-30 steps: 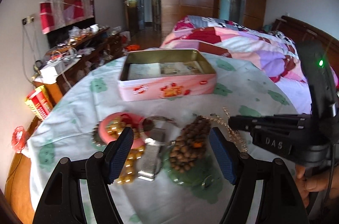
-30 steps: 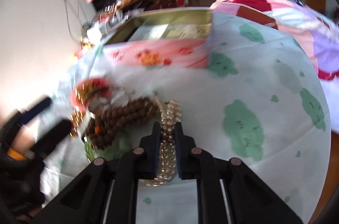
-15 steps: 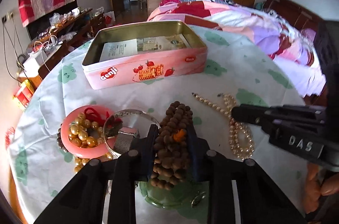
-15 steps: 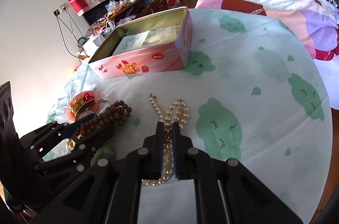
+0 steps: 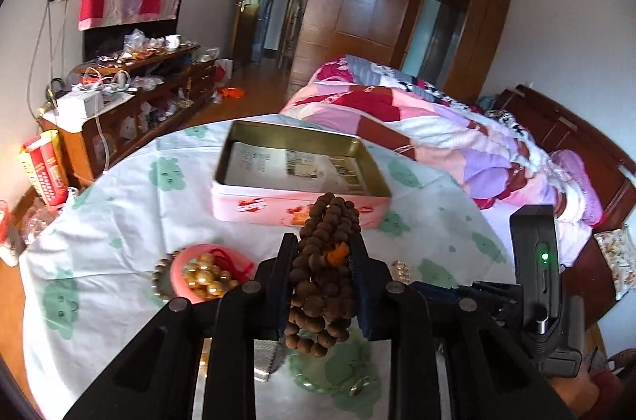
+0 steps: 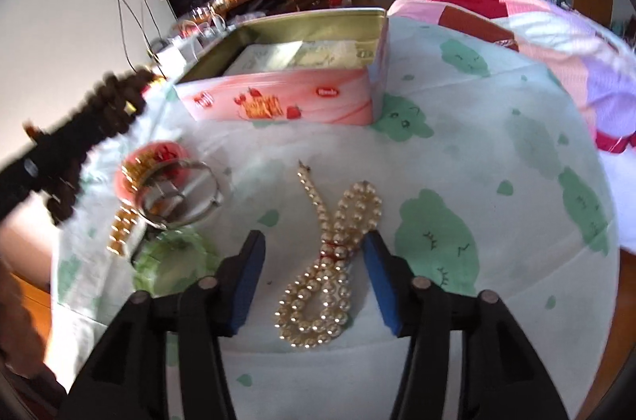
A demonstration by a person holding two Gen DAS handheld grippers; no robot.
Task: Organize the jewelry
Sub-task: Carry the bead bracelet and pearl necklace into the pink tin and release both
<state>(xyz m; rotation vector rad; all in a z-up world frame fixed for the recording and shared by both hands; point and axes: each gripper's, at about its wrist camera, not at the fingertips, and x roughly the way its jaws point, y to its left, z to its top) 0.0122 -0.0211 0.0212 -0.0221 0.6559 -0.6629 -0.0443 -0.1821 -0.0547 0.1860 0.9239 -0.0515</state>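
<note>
A: What is the left gripper (image 5: 322,285) doing?

B: Its fingers are clenched on the brown wooden bead string (image 5: 324,273), bunched between the pads and lifted clear of the tablecloth (image 5: 131,217), just short of the pink biscuit tin (image 5: 298,177).

A: So the step is carrying the beads into the tin?

B: I judge so. To do it well, keep the grip firm, since loops dangle below the pads; carry them over the tin's near wall, high enough that the hanging loops clear the rim, and let go only above the paper lining.

A: And the pose?

B: The left gripper points along the table toward the tin, tilted slightly downward. The right gripper (image 6: 314,277) sits low on the near side of the tin, fingers spread wide, straddling the pearl necklace (image 6: 330,265) without holding it.

A: What else lies short of the tin?

B: A pink bangle (image 6: 153,161) with gold beads, a silver bracelet (image 6: 183,193) and a green jade bangle (image 6: 175,261), left of the pearls.
</note>
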